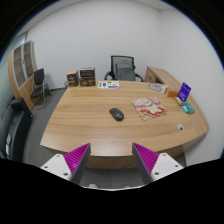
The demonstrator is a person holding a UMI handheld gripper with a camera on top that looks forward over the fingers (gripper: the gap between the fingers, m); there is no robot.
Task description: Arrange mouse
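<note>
A dark mouse [116, 114] lies near the middle of a large wooden table [85, 125]. My gripper [112, 160] is well back from it, near the table's front edge, with the mouse far beyond the fingers. The two fingers [76, 158] with magenta pads stand wide apart and hold nothing.
A pinkish mat with items [150, 108] lies right of the mouse. A purple box [184, 92] and small objects sit at the table's far right. A black office chair [122, 68] stands behind the table, another chair [39, 86] at the left, shelves [80, 77] at the back.
</note>
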